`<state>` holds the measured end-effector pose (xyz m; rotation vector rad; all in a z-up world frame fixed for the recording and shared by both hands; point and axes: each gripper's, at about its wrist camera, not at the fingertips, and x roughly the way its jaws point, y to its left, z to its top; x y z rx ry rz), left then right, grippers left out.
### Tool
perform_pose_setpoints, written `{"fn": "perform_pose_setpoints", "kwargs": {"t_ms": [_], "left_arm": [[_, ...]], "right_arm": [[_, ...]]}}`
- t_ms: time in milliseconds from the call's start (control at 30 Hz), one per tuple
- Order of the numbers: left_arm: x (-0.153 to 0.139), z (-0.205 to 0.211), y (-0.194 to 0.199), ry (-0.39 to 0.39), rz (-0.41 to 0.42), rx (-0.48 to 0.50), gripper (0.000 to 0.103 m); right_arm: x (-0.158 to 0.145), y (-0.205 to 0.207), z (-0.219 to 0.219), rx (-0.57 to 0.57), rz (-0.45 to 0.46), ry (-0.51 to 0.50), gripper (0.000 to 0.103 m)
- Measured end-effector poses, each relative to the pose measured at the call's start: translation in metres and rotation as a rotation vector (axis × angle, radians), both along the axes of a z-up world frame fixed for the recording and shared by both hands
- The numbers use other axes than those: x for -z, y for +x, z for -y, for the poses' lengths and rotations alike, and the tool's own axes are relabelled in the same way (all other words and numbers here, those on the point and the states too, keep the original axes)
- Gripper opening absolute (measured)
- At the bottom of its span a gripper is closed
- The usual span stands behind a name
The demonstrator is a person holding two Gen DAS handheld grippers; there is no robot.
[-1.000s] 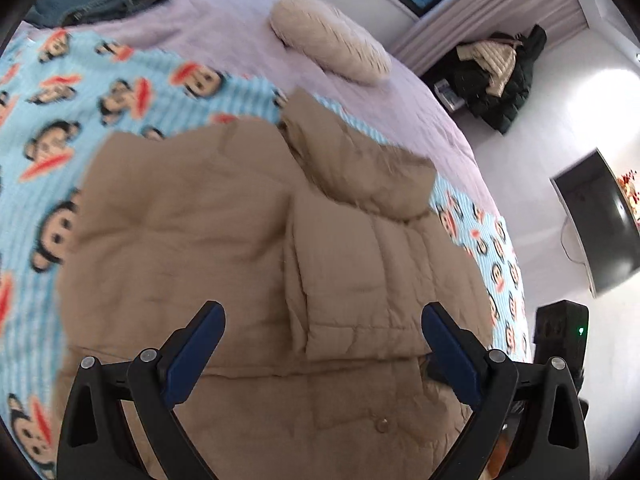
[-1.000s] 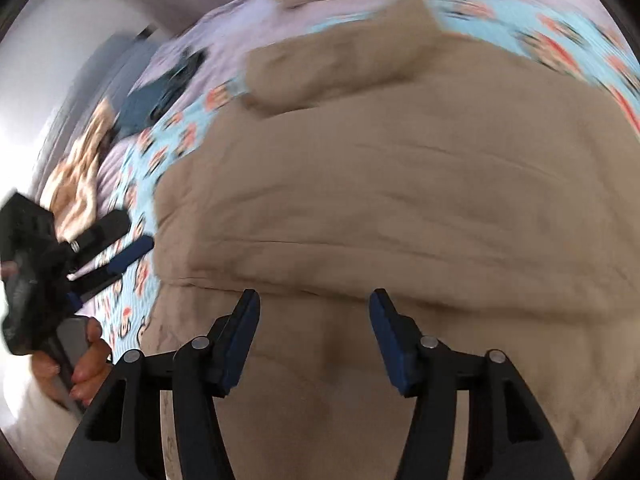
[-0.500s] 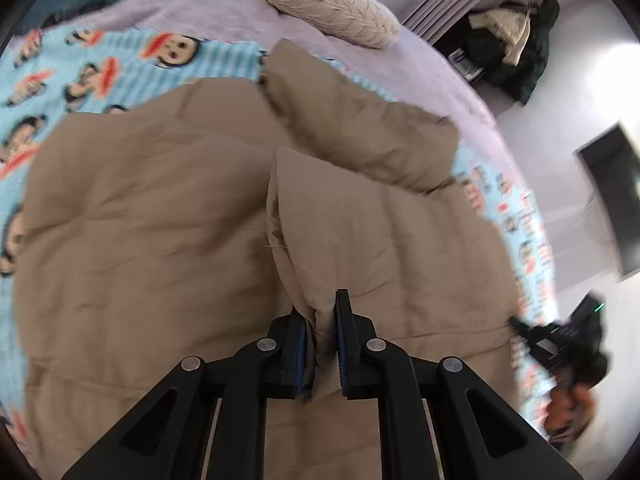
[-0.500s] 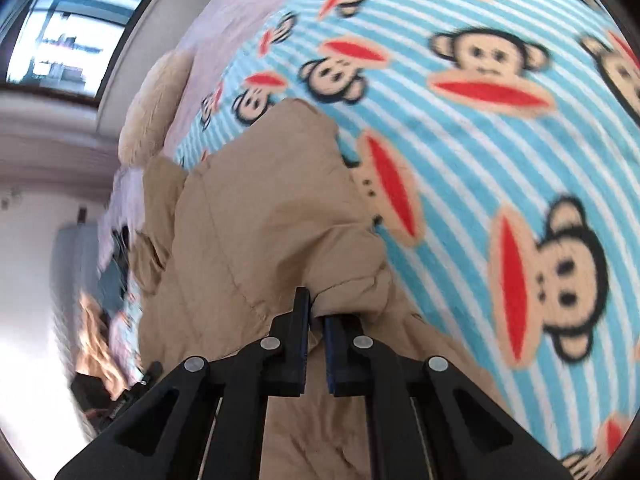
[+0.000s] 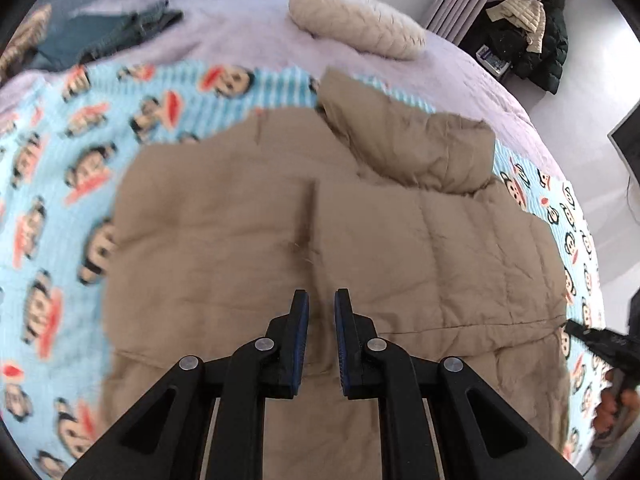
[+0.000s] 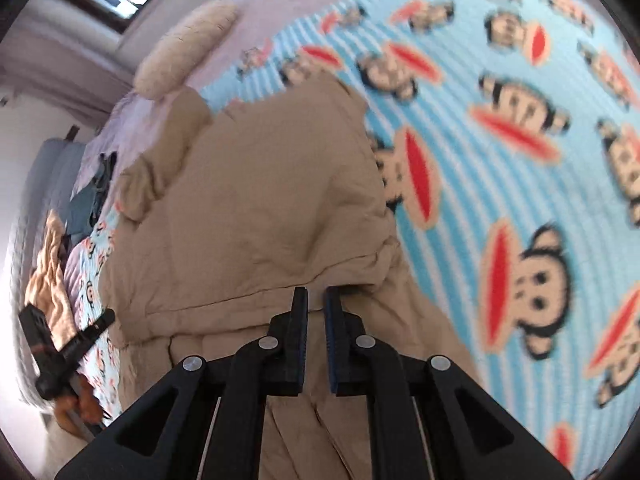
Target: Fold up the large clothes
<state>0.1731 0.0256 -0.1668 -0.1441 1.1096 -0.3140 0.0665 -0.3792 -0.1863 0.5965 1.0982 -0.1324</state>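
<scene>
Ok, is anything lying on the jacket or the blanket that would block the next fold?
Nothing visible does. Both grippers, left and right, are already shut on the jacket. Its top is bare, and the blanket beside it is clear. The pillow and jeans lie well beyond.

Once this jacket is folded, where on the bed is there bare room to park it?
Free: the monkey-print blanket on the side away from the tan puffer jacket, and the lilac bedspread between the folded jeans and cream pillow. Crowded: the bed's middle, under the jacket.
</scene>
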Motion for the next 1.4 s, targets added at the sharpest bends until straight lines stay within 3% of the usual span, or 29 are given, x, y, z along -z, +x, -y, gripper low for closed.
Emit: {"fn": "perform_pose_setpoints", "kwargs": {"t_ms": [100, 167, 267, 333, 433, 700, 733, 800, 833, 867, 967, 1033, 1100, 1167, 1300, 1367, 1400], "left_arm": [[-0.014, -0.003, 0.003, -0.009, 0.03, 0.011, 0.015], [-0.014, 0.011, 0.008, -0.015, 0.039, 0.035, 0.015], [0.006, 0.039, 0.019, 0.012, 0.03, 0.064, 0.015], [0.033, 0.054, 0.025, 0.094, 0.01, 0.064, 0.015], [0.057, 0.059, 0.031, 0.092, 0.002, 0.057, 0.015], [0.023, 0.055, 0.02, 0.12, 0.027, 0.062, 0.015], [0.017, 0.053, 0.017, 0.116, 0.036, 0.058, 0.015], [0.006, 0.048, 0.008, 0.108, 0.052, 0.044, 0.015], [0.002, 0.046, 0.005, 0.108, 0.054, 0.036, 0.015], [-0.001, 0.045, 0.001, 0.114, 0.054, 0.027, 0.016], [-0.009, 0.042, -0.013, 0.124, 0.065, -0.01, 0.103], [-0.018, 0.041, -0.025, 0.136, 0.109, -0.027, 0.103], [-0.021, 0.043, -0.032, 0.162, 0.1, -0.028, 0.103], [-0.026, 0.044, -0.038, 0.174, 0.099, -0.038, 0.103], [-0.035, 0.046, -0.05, 0.196, 0.102, -0.046, 0.103], [-0.038, 0.046, -0.057, 0.195, 0.093, -0.051, 0.103], [-0.04, 0.047, -0.061, 0.209, 0.091, -0.056, 0.103]], "right_arm": [[-0.014, 0.009, 0.011, 0.012, 0.054, -0.059, 0.009], [-0.006, 0.024, 0.017, 0.011, 0.055, -0.02, 0.009], [0.016, 0.041, 0.014, -0.005, 0.009, -0.001, 0.009], [0.039, 0.051, 0.009, -0.011, -0.032, 0.009, 0.009], [0.057, 0.053, 0.01, 0.005, -0.04, 0.023, 0.009], [0.024, 0.038, 0.012, -0.015, -0.041, 0.007, 0.01], [0.02, 0.034, 0.012, -0.011, -0.037, 0.01, 0.017], [0.011, 0.025, 0.012, 0.0, -0.028, 0.016, 0.041], [0.007, 0.019, 0.011, 0.007, -0.024, 0.009, 0.06], [0.004, 0.015, 0.009, 0.009, -0.021, 0.002, 0.066], [-0.002, 0.006, 0.005, -0.007, -0.03, 0.0, 0.066], [-0.005, 0.003, 0.003, -0.013, -0.04, -0.005, 0.066], [-0.007, 0.0, 0.001, -0.021, -0.044, -0.012, 0.067], [-0.011, -0.003, -0.002, -0.035, -0.044, -0.031, 0.077], [-0.024, -0.01, -0.016, -0.088, -0.022, -0.105, 0.087], [-0.028, -0.014, -0.021, -0.103, -0.013, -0.118, 0.103], [-0.031, -0.017, -0.025, -0.11, -0.001, -0.134, 0.103]]}}
